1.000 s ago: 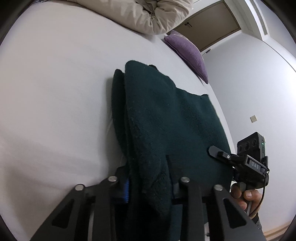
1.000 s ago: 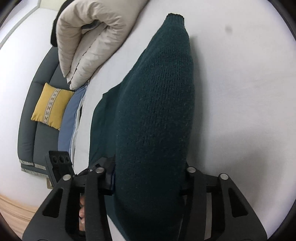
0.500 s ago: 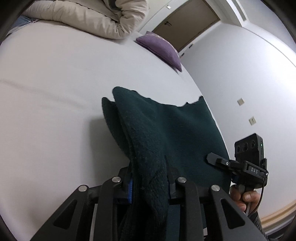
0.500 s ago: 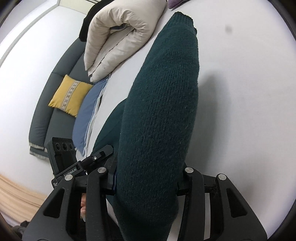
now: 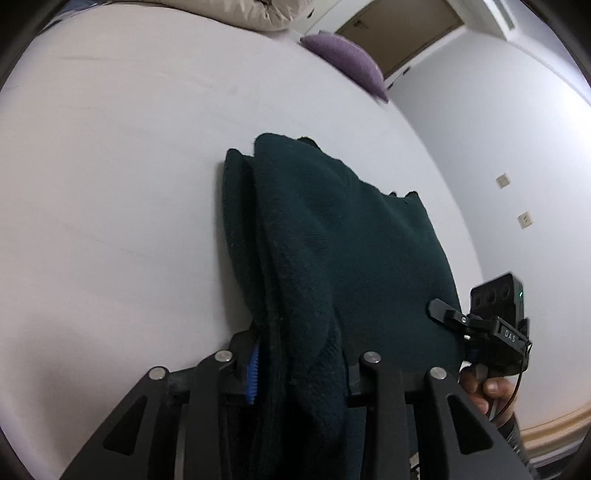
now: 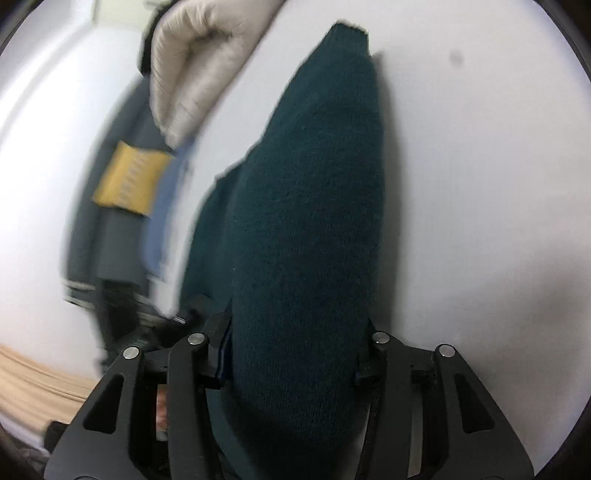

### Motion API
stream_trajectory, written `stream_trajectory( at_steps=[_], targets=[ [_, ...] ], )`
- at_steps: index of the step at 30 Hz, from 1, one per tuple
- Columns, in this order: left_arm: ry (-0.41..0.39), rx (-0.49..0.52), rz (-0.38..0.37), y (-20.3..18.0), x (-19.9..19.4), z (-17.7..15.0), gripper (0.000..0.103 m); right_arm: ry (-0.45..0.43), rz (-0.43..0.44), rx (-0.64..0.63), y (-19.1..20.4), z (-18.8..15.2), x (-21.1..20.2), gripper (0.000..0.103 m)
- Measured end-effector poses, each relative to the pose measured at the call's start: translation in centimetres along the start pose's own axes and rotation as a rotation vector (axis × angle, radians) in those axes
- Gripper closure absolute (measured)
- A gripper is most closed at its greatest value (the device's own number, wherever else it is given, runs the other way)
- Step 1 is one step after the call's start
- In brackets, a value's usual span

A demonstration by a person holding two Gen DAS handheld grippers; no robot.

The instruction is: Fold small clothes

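A dark green knitted sweater (image 5: pixel 343 251) lies folded on a white bed (image 5: pixel 110 184), its near edge lifted. My left gripper (image 5: pixel 301 363) is shut on the sweater's near left edge, with thick folds bunched between its fingers. My right gripper (image 6: pixel 295 354) is shut on the sweater's (image 6: pixel 314 206) other near edge, and the cloth bulges up over its jaws. The right gripper (image 5: pixel 491 325) also shows in the left wrist view at the sweater's right side, held by a hand. The fingertips of both grippers are hidden by cloth.
A beige duvet (image 6: pixel 199 59) is bunched at the far end of the bed. A purple pillow (image 5: pixel 343 55) lies near a brown door (image 5: pixel 399 33). A grey sofa with a yellow cushion (image 6: pixel 129 177) stands beside the bed. A white wall (image 5: pixel 517 147) runs along the bed's right side.
Both grippers have lowered and tilted with the sweater still held; more cloth now lies along the bed. The right wrist view is blurred from fast motion.
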State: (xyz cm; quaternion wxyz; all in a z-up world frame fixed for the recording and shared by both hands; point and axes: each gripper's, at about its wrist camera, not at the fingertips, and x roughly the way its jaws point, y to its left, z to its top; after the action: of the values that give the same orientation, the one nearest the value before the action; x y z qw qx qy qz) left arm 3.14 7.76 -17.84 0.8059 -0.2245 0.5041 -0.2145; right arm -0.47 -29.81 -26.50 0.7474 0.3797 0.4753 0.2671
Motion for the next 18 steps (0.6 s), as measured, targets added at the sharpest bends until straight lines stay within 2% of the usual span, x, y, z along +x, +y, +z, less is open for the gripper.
stream_trajectory(
  at_steps=[1,4,9,11,15,18],
  targets=[
    [-0.002,-0.009,-0.001,0.1,-0.2,-0.1,0.067,-0.012,0.011,0.004,0.0,-0.4,-0.4,0.061],
    [-0.010,-0.007,0.009,0.0,-0.7,-0.5,0.067,-0.005,-0.048,0.009,1.2,-1.0,-1.2,0.055],
    [-0.036,-0.012,0.025,-0.5,-0.3,-0.8,0.069,-0.021,-0.131,-0.033,3.4,-1.1,-0.9,0.055],
    [-0.045,-0.023,0.021,-0.8,-0.4,-1.4,0.070,-0.024,-0.160,-0.070,4.6,-0.2,-0.2,0.057],
    [-0.064,-0.039,0.022,-0.8,-0.4,-2.4,0.070,-0.019,-0.175,-0.141,6.1,1.6,-1.8,0.058],
    [-0.070,-0.064,0.012,-0.1,-0.4,-2.4,0.067,0.020,-0.180,-0.079,4.6,2.7,-1.8,0.056]
  ],
)
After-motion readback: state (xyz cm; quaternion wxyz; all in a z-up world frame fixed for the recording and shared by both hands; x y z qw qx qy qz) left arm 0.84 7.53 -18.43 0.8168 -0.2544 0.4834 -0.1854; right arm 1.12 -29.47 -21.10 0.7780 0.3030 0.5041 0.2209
